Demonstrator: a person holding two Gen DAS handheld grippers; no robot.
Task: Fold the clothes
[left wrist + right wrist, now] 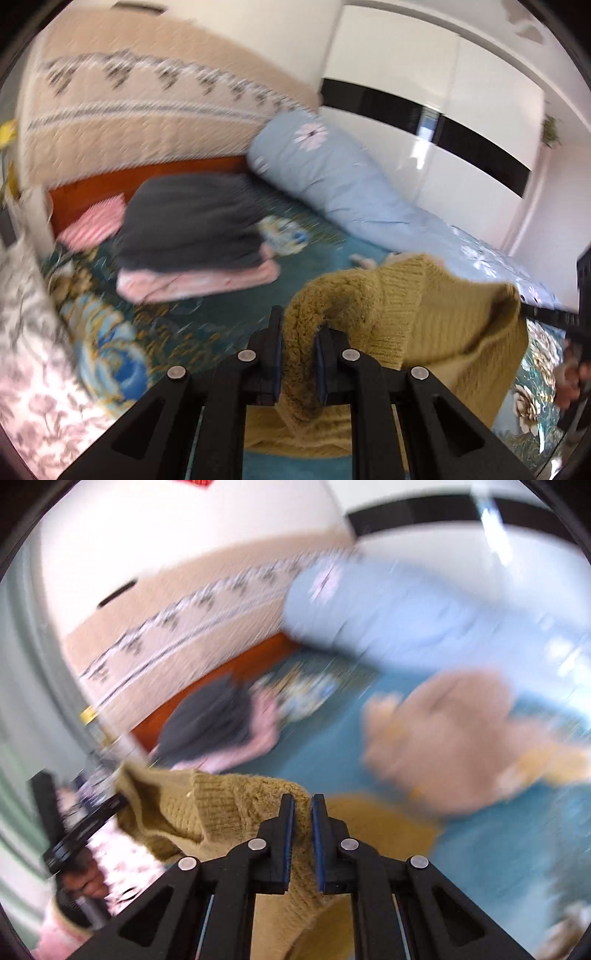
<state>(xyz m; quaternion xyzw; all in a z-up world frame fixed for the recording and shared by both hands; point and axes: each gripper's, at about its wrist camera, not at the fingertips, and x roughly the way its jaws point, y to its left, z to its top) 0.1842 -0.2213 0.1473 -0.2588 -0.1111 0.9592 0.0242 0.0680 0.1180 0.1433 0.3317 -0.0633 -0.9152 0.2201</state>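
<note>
Both tools, left and right, pinch the mustard sweater stretched between them.

Open teal bedspread between folded clothes stack, blue bolster and tan heap.

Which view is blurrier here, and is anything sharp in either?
Right wrist: heavy motion smear over the blue bolster and tan garment. Left wrist: milder blur on the headboard. In both, the tongs and sweater stay fairly crisp.
</note>
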